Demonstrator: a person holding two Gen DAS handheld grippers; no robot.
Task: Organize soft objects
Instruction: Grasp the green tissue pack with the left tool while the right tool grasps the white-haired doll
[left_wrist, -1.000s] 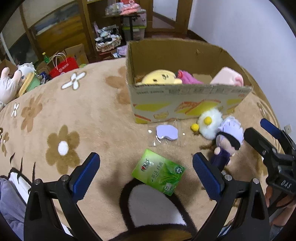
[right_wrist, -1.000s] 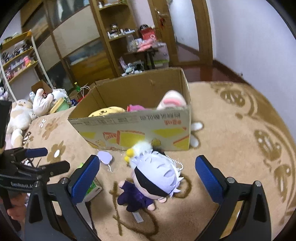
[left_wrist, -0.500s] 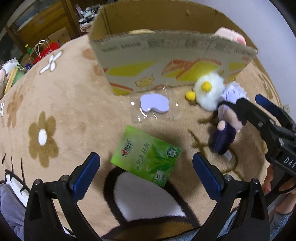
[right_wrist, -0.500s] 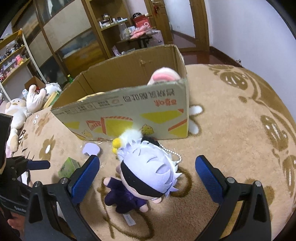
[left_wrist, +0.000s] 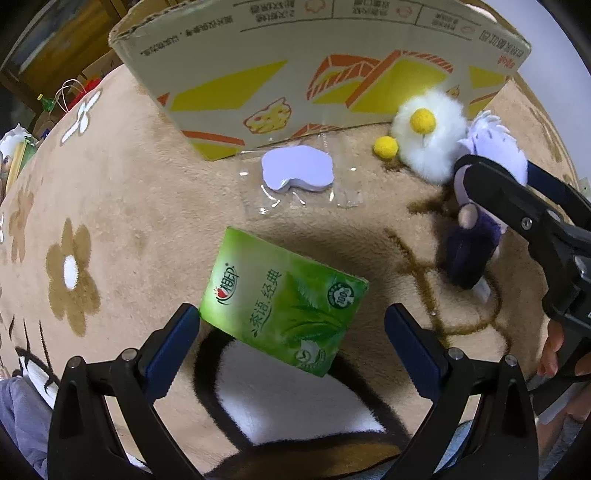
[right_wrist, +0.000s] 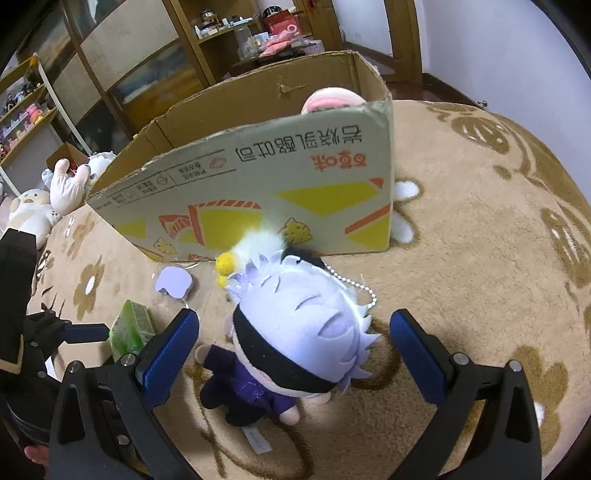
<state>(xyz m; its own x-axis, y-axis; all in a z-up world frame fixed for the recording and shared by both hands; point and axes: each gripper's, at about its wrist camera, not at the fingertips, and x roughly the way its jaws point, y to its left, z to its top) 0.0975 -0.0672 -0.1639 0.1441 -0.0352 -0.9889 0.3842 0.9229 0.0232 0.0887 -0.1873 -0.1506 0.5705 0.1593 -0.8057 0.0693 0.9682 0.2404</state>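
Here the right gripper (right_wrist: 293, 339) is wide open around the doll (right_wrist: 295, 343); its big soft head could slip out. The left gripper (left_wrist: 291, 339) gapes over the tissue pack (left_wrist: 282, 301).

the rug (left_wrist: 122, 206) is matt, short-piled plush. on it, the green tissue pack (left_wrist: 282, 301) wears glossy plastic film. beside it a lilac pad (left_wrist: 297, 173) sits in clear, shiny wrap. the box (right_wrist: 266, 177) is matt printed cardboard. the doll (right_wrist: 295, 343) is soft felt-like cloth with a metal bead chain (right_wrist: 364, 290).
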